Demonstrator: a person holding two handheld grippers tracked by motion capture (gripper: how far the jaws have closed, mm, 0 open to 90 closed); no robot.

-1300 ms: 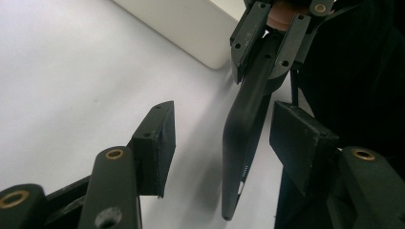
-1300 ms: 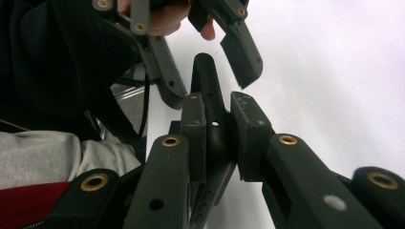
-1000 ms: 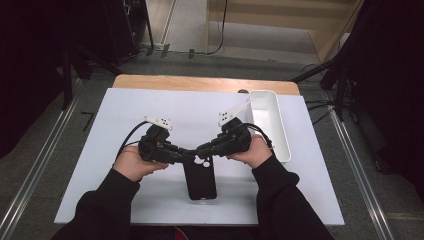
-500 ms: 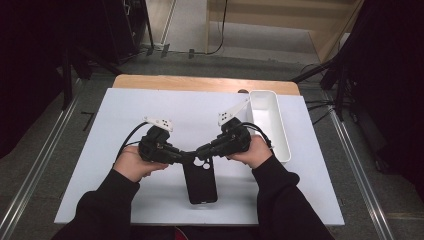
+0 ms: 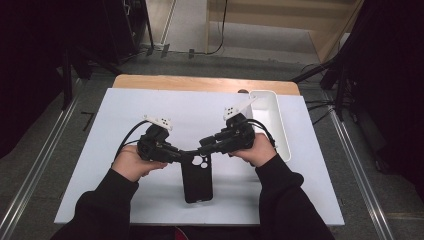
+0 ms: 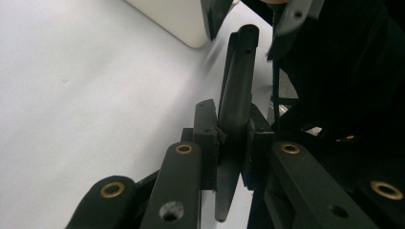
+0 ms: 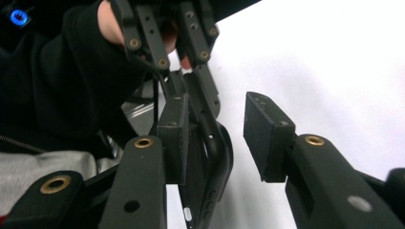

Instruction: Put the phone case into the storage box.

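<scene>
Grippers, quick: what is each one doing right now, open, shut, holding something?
Left gripper: shut on the black phone case.
Right gripper: jaws have just been opening; the case lies between them, one pad clear of it.

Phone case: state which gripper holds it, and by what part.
The left gripper clamps the black phone case across its edge at the camera-cutout end. The right gripper has just opened; one pad stands clear.

Lay bare across the white table's (image 5: pixel 150 105) left and far parts; blocked at the right edge by the white tray (image 5: pixel 272 120), in the middle by the phone case (image 5: pixel 196 177).
</scene>
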